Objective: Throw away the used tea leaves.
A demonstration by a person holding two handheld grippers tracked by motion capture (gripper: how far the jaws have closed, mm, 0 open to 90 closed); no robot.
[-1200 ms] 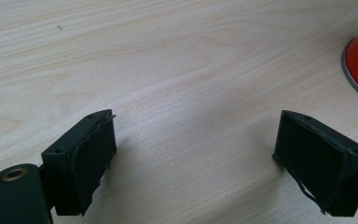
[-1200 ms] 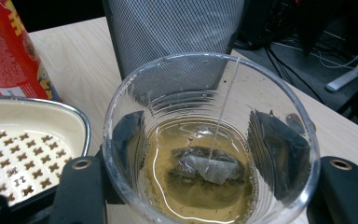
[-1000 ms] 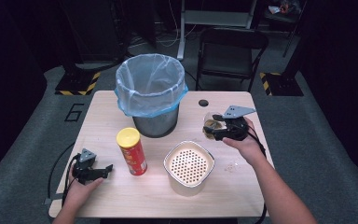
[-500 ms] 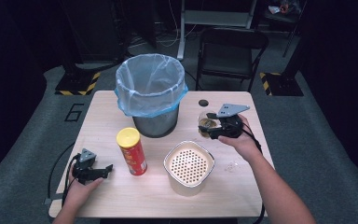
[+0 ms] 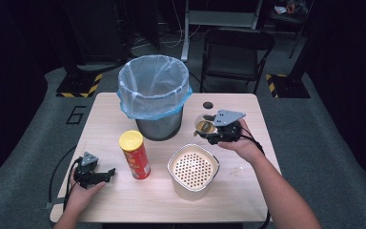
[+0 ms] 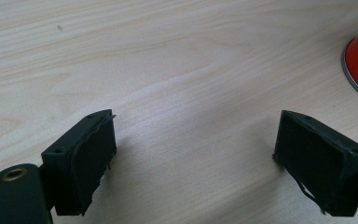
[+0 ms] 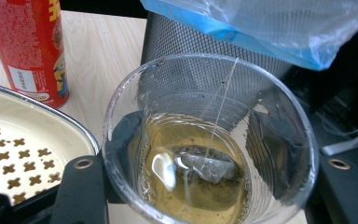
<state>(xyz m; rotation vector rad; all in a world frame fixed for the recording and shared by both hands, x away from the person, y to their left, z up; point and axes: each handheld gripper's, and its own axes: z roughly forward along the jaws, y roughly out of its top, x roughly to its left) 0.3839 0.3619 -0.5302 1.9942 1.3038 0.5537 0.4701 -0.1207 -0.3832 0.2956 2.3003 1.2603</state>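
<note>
My right gripper (image 5: 208, 133) is shut on a clear plastic cup (image 5: 203, 125) of amber tea, held above the table just right of the bin. In the right gripper view the cup (image 7: 209, 144) sits between the two black jaws, with a tea bag (image 7: 205, 165) and its string sunk in the liquid. A cream container with a perforated strainer insert (image 5: 192, 168) stands just below and left of the cup. My left gripper (image 5: 106, 172) rests on the table at the front left, open, with bare wood between its pads (image 6: 86, 161).
A mesh bin lined with a blue-rimmed plastic bag (image 5: 154, 95) stands at the table's back centre. A red crisp tube with a yellow lid (image 5: 134, 154) is upright between the left gripper and the strainer container. A dark round hole (image 5: 208, 105) marks the table behind the cup.
The right gripper has carried the cup leftward and slightly away from the person, closer to the bin. The left gripper has stayed put.
</note>
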